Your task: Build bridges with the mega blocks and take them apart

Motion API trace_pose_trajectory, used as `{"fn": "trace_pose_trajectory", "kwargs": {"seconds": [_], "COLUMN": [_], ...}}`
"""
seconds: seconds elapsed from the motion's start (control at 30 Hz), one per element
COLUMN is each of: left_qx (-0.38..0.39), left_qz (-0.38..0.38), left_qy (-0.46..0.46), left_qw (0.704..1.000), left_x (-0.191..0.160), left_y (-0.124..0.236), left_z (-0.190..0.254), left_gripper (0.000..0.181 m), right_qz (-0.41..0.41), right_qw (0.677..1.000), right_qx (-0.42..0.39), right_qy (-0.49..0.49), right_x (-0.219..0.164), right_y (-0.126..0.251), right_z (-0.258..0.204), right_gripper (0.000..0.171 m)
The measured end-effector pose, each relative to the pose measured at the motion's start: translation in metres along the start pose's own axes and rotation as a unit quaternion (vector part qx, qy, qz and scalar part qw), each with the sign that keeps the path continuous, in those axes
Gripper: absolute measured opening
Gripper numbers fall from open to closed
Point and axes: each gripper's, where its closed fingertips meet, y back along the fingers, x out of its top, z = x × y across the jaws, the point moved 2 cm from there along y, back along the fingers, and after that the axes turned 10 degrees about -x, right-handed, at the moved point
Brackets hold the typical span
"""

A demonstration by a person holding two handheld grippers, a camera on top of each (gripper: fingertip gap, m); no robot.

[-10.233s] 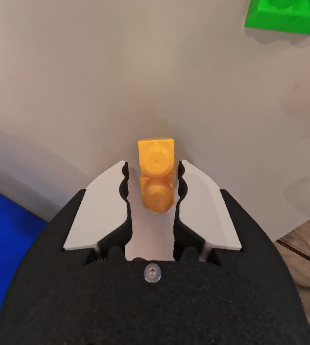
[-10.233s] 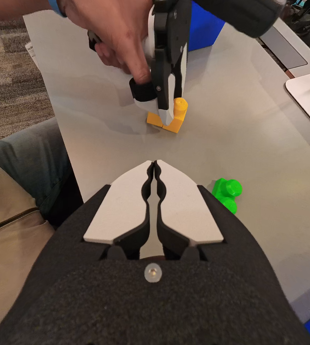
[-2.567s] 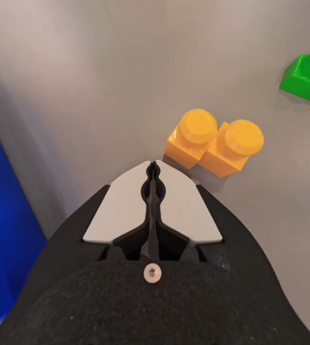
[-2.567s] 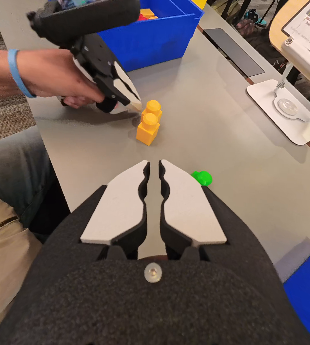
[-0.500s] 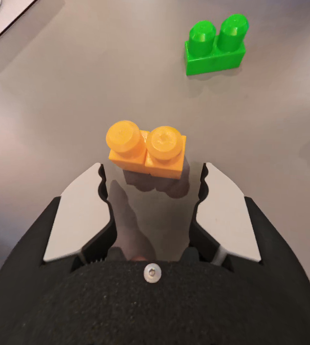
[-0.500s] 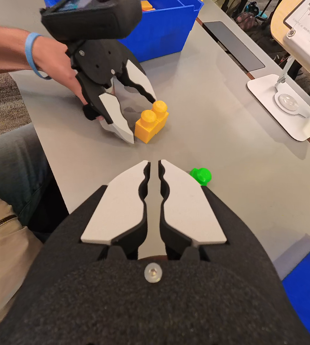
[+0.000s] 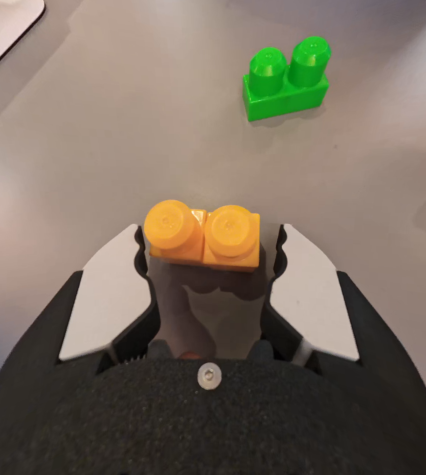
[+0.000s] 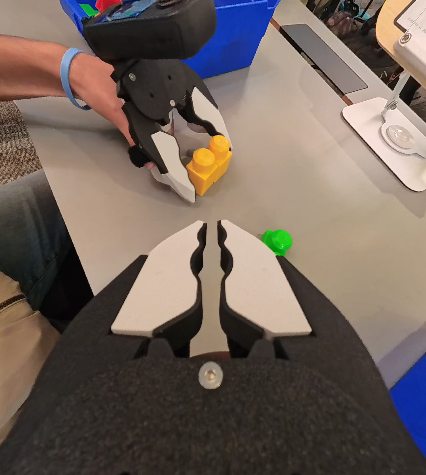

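The left tongs [image 7: 208, 246], spread wide, have moved in around the two orange blocks [image 7: 204, 241] on the counter [image 7: 129, 128], ready to pinch them together. The right tongs [image 8: 211, 228] hover nearly closed, empty, near the green block [image 7: 287, 82].

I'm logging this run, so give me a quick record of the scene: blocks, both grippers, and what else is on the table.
orange blocks: two single-stud blocks side by side, upright on the grey table
green block: two-stud, standing apart, untouched
left gripper: open, fingers either side of the orange pair
right gripper: nearly closed, narrow gap, empty
blue bin: at the table's far end
white stand: on the table
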Motion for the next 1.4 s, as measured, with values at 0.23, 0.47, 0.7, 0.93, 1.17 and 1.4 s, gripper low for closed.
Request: {"fn": "trace_pose_trajectory", "kwargs": {"seconds": [0.23,0.47,0.7,0.93,1.17,1.4], "left_qx": [-0.033,-0.049,-0.059,-0.06,-0.058,-0.059], "left_qz": [-0.02,-0.024,-0.034,-0.037,-0.043,-0.046], "left_qy": [0.015,0.04,0.035,0.03,0.027,0.031], "left_qw": [0.999,0.998,0.997,0.997,0.997,0.997], "left_x": [-0.0045,-0.0057,-0.007,-0.0063,-0.0067,-0.0085], "left_y": [-0.003,-0.0044,-0.0063,-0.0083,-0.0099,-0.0095], "left_z": [-0.0024,-0.0069,-0.0036,-0.0022,-0.002,-0.0026], "left_gripper": [0.097,0.094,0.093,0.093,0.092,0.09], "right_qz": [-0.002,-0.003,-0.002,-0.002,-0.001,0.001], "right_qw": [1.0,1.0,1.0,1.0,1.0,1.0], "right_qx": [0.001,0.002,0.001,0.001,0.0,-0.001], "right_qy": [0.0,-0.001,0.0,0.0,-0.001,-0.001], "right_x": [-0.0009,-0.0018,-0.0015,-0.0012,-0.0007,0.0], "right_y": [-0.0008,-0.0018,-0.0012,-0.0009,0.0002,0.0015], "right_z": [-0.0002,-0.0003,-0.0002,-0.0002,0.0005,0.0011], "right_gripper": [0.008,0.008,0.008,0.008,0.008,0.008]}}
